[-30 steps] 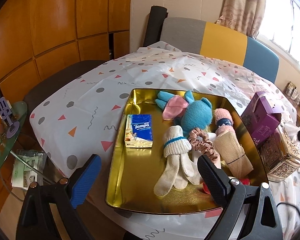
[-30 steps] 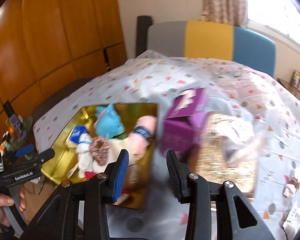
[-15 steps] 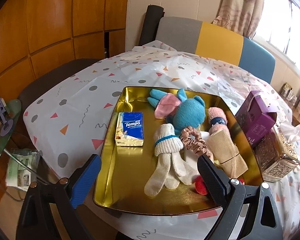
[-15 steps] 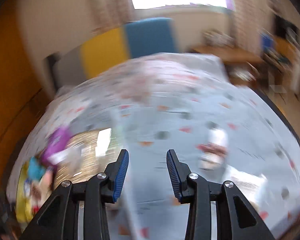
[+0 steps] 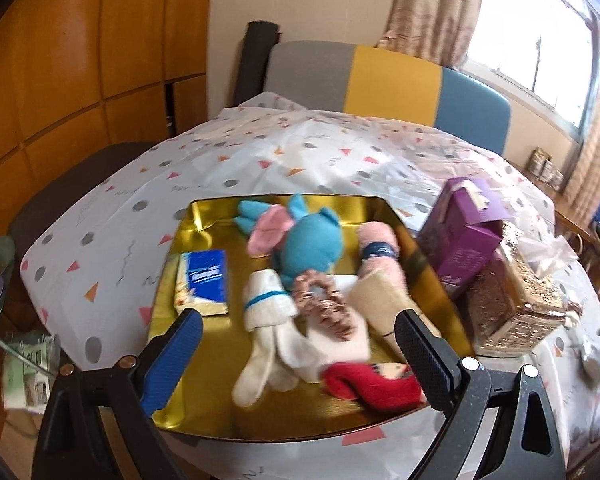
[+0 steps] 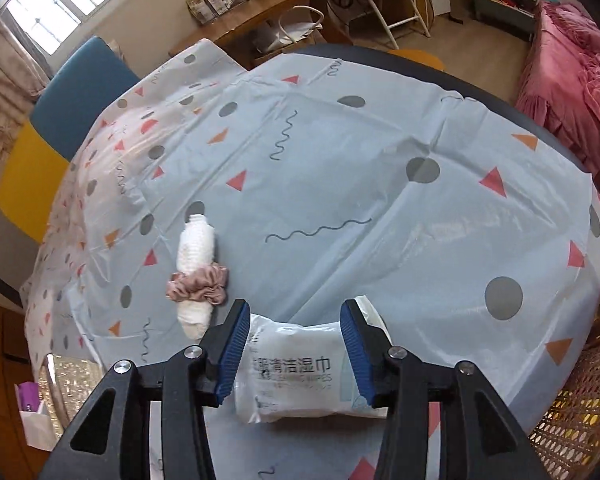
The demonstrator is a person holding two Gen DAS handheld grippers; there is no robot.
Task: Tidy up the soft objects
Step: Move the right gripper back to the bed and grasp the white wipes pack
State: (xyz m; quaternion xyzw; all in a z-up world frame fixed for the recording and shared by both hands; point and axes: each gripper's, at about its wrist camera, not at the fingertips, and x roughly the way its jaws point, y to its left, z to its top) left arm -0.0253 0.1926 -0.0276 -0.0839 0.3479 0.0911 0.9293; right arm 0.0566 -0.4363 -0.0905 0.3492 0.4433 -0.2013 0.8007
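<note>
In the left wrist view a gold tray [image 5: 204, 384] holds a blue plush [image 5: 312, 240], white socks [image 5: 268, 320], a pink scrunchie [image 5: 320, 304], a pink roll [image 5: 378, 252], a beige pouch [image 5: 380, 308], a red soft item [image 5: 372, 384] and a tissue pack [image 5: 202, 280]. My left gripper [image 5: 300, 356] is open and empty above the tray's near edge. In the right wrist view my right gripper [image 6: 294, 350] is open, its fingers either side of a white wet-wipes pack [image 6: 300, 368] on the tablecloth. A white roll with a pink scrunchie [image 6: 196, 276] lies to its left.
A purple box [image 5: 460, 236] and a gold patterned box [image 5: 512, 300] stand right of the tray. The table's round edge [image 6: 560, 148] curves past the wipes pack, with a wicker chair [image 6: 580, 408] below it. A striped chair [image 5: 380, 76] stands at the far side.
My right gripper has swung from the tray and purple box to the far part of the table, over the wipes pack. My left gripper has moved closer to the tray.
</note>
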